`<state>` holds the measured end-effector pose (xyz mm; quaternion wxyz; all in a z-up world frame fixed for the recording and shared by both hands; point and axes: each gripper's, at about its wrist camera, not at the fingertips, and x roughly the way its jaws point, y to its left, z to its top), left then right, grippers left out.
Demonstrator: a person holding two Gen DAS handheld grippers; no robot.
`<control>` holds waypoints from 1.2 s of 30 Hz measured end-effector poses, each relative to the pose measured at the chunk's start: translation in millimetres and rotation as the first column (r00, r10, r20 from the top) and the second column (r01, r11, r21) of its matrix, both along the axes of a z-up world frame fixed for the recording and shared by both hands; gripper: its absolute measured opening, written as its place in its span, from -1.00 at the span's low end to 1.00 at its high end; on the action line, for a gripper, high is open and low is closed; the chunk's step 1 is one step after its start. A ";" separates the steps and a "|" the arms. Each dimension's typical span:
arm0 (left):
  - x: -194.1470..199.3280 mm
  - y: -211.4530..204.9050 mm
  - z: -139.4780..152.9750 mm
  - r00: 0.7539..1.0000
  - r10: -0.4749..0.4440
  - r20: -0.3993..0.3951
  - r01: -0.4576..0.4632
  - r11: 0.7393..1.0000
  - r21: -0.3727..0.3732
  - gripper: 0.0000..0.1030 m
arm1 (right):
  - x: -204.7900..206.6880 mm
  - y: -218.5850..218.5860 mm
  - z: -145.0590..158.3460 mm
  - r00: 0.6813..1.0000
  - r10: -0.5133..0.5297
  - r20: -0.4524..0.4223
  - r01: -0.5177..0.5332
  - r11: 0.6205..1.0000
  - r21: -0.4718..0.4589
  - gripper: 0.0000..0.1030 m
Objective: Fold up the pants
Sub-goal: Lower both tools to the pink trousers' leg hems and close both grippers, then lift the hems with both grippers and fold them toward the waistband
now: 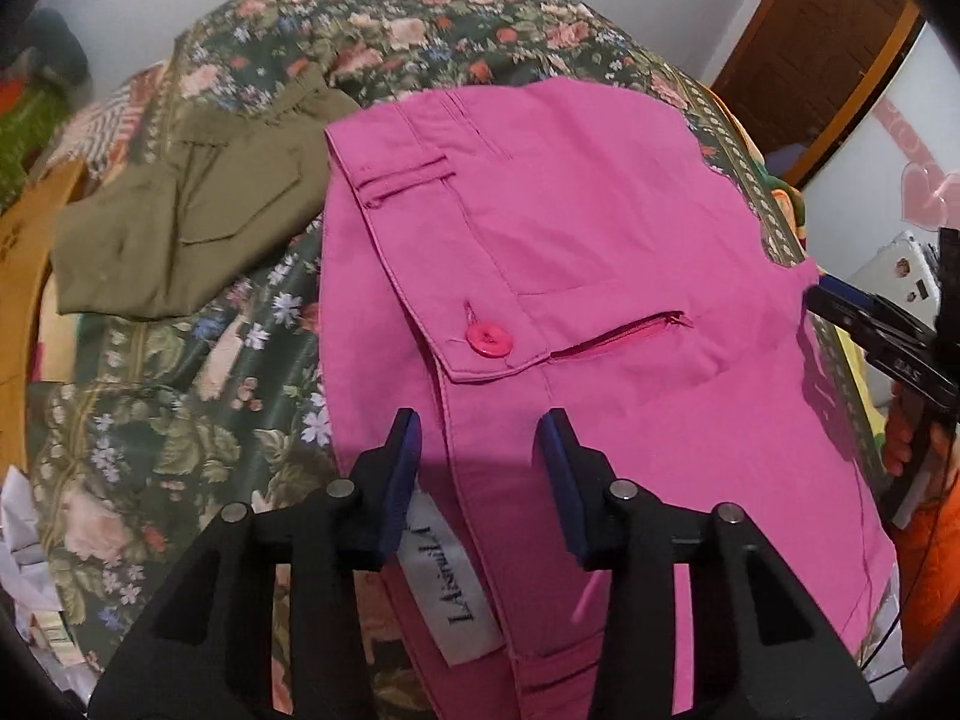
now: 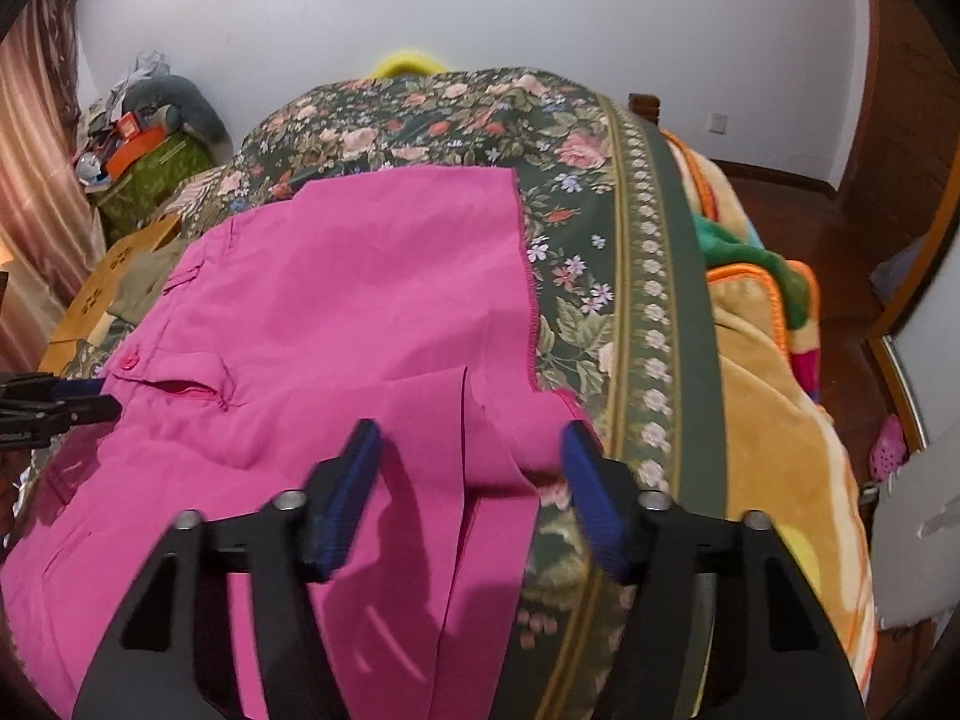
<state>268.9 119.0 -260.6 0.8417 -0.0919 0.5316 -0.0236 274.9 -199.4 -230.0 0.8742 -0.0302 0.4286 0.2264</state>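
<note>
Pink pants [image 1: 600, 252] lying on floral bedspread [image 1: 180, 408], looking partly folded, legs doubled over. Left gripper [image 1: 480, 456] hovering open at waistband, right gripper [image 2: 471, 468] hovering open over leg edge. Judging final fold remaining.

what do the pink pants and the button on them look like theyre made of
Pink pants: thin woven cloth, probably cotton or a blend, matte; it shows soft creases and stitched seams.
Button: looks like hard plastic, slightly glossy, with sewing holes and a raised rim.
</note>
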 end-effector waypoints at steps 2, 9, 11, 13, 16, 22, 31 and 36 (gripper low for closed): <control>1.0 -0.1 -0.4 1.000 -0.006 0.002 0.006 1.000 -0.003 -0.26 | 5.8 2.3 -4.1 1.000 0.011 -0.017 -0.011 1.000 0.008 -0.02; -0.7 1.6 3.0 0.999 -0.026 0.020 0.025 0.999 0.027 -0.72 | 12.7 9.0 -16.0 0.998 0.034 -0.050 -0.033 0.999 0.022 -0.65; -0.6 1.4 4.4 0.999 -0.033 0.025 0.032 0.999 0.032 -0.94 | 11.7 6.1 -14.7 0.999 0.020 -0.037 -0.020 1.000 0.021 -0.80; -0.7 -0.3 7.2 0.999 -0.028 0.032 0.026 0.998 0.059 -0.94 | 9.5 1.8 -12.1 0.999 0.014 -0.030 -0.013 0.999 0.047 -0.84; -1.5 -3.9 10.2 0.998 -0.037 0.049 0.030 0.992 0.123 -0.93 | 7.1 -1.9 -8.9 1.000 0.004 -0.014 -0.004 0.999 0.049 -0.87; -0.3 1.2 -1.8 0.999 0.014 0.033 -0.019 0.991 0.132 -0.90 | 7.4 3.8 -16.8 1.000 -0.009 -0.019 0.009 1.000 0.010 -0.88; -10.7 6.3 17.3 0.999 0.008 0.040 -0.014 0.991 0.134 -0.80 | -2.3 -7.5 -1.0 0.999 -0.023 -0.037 0.023 1.000 0.004 -0.80; -7.7 14.9 33.9 0.997 0.024 0.079 -0.033 0.993 0.113 -0.60 | -6.4 -24.7 9.2 0.998 -0.050 -0.044 0.050 0.999 0.011 -0.65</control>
